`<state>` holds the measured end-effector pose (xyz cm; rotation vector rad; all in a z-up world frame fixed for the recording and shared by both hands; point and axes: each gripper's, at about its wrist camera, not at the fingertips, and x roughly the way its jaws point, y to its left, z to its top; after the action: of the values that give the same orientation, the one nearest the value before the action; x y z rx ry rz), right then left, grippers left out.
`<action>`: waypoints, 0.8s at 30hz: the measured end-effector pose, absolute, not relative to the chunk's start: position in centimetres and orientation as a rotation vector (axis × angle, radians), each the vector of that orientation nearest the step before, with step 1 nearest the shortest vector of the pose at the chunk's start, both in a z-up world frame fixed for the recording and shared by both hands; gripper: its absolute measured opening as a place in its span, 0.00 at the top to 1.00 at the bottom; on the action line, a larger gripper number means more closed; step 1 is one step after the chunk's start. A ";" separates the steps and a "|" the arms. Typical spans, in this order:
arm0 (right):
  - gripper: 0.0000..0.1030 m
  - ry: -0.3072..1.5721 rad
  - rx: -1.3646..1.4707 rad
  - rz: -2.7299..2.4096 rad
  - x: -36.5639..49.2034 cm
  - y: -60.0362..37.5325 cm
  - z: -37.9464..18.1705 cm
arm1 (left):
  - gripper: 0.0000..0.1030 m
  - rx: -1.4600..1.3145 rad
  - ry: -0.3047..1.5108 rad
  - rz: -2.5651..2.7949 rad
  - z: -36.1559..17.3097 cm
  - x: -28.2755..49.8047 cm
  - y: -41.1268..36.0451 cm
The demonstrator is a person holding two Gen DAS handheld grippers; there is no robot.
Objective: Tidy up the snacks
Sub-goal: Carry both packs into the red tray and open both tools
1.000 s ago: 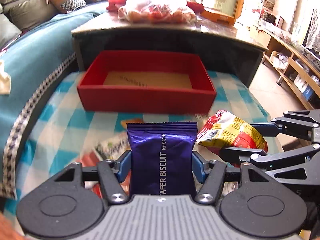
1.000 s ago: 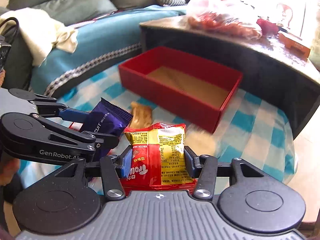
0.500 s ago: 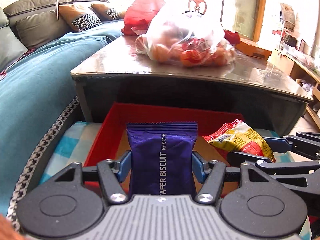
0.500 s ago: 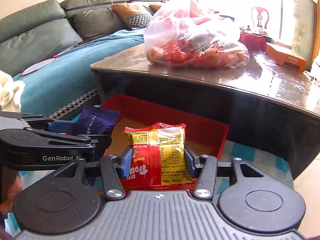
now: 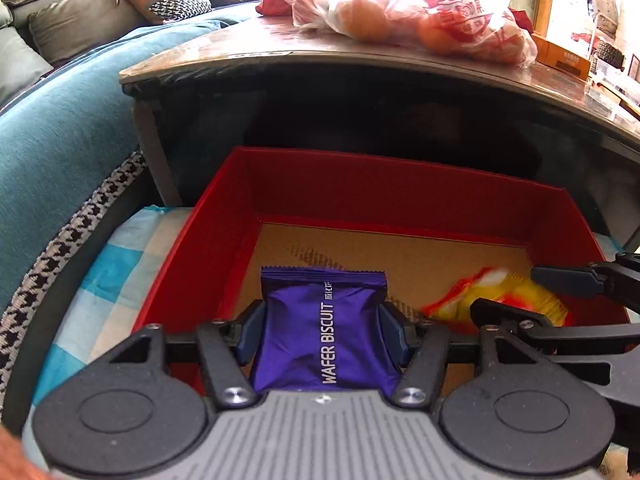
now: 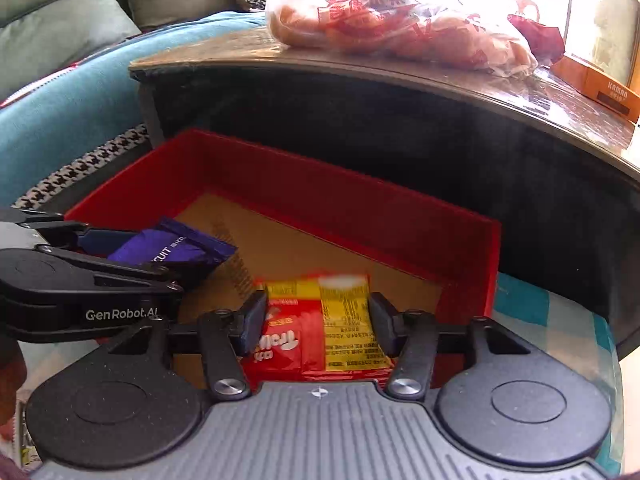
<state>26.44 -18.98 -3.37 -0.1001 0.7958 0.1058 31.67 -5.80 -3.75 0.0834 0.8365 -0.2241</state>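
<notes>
My left gripper (image 5: 322, 326) is shut on a purple wafer biscuit packet (image 5: 324, 336) and holds it over the left part of the open red box (image 5: 400, 188). My right gripper (image 6: 316, 322) is shut on a red and yellow snack packet (image 6: 320, 324) and holds it over the right part of the same box (image 6: 340, 196). Each gripper shows in the other's view: the right one (image 5: 520, 294) with its packet (image 5: 500, 292), the left one (image 6: 132, 252) with its purple packet (image 6: 172, 246). The box has a brown cardboard floor (image 5: 420, 256).
The box sits on a blue and white checked cloth (image 5: 108, 280) against a dark coffee table (image 5: 360, 104). A clear bag of oranges (image 5: 420, 12) and an orange carton (image 6: 600, 80) lie on the table top. A teal sofa (image 5: 60, 120) runs along the left.
Both grippers have moved forward and down from above the cloth to over the inside of the red box, each still holding its packet.
</notes>
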 end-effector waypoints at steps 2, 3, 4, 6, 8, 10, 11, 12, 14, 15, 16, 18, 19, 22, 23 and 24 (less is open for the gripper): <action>0.28 0.785 -0.135 0.092 26.3 -18.7 -3.4 | 0.13 0.085 0.834 -0.213 -3.7 31.7 -5.6; 0.24 0.779 -0.147 0.089 26.2 -18.7 -3.3 | 0.12 0.085 0.829 -0.212 -3.6 31.7 -5.6; 0.23 0.773 -0.152 0.086 26.1 -18.7 -3.2 | 0.11 0.083 0.827 -0.212 -3.4 31.7 -5.5; 0.23 0.768 -0.139 0.090 25.9 -18.9 -2.8 | 0.10 0.077 0.817 -0.207 -2.8 31.4 -5.5; 0.23 0.752 -0.134 0.090 25.7 -19.1 -2.2 | 0.09 0.075 0.803 -0.210 -2.1 30.8 -5.4; 0.23 0.730 -0.137 0.087 25.1 -19.1 -1.4 | 0.08 0.078 0.796 -0.209 -1.2 30.1 -5.3; 0.23 0.719 -0.131 0.092 24.9 -19.2 -0.9 | 0.06 0.075 0.793 -0.209 -0.8 29.7 -5.2; 0.23 0.711 -0.126 0.094 24.5 -19.1 -0.5 | 0.06 0.071 0.788 -0.213 -0.4 29.5 -5.0; 0.23 0.698 -0.121 0.095 23.9 -19.2 0.5 | 0.06 0.072 0.781 -0.224 0.5 28.6 -4.9; 0.23 0.692 -0.118 0.093 23.5 -19.3 0.9 | 0.06 0.071 0.776 -0.225 0.9 28.1 -4.7; 0.22 0.687 -0.114 0.089 23.1 -19.3 1.2 | 0.05 0.069 0.772 -0.229 1.4 27.5 -4.6; 0.22 0.689 -0.098 0.092 22.4 -19.6 1.6 | 0.05 0.062 0.769 -0.241 2.1 26.4 -4.4; 0.22 0.694 -0.088 0.090 21.9 -19.7 1.8 | 0.04 0.061 0.773 -0.243 2.2 25.8 -4.2; 0.22 0.712 -0.077 0.082 20.3 -20.0 2.0 | 0.04 0.061 0.793 -0.258 2.4 23.8 -4.0; 0.22 0.720 -0.077 0.079 19.7 -20.1 1.9 | 0.04 0.059 0.805 -0.259 2.3 23.2 -3.8; 0.22 0.727 -0.079 0.080 19.0 -20.2 1.9 | 0.04 0.053 0.821 -0.255 2.1 22.4 -3.6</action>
<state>19.04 -20.17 1.88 -0.0793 0.7267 0.0798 22.40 -3.57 2.09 0.0526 0.8210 -0.2549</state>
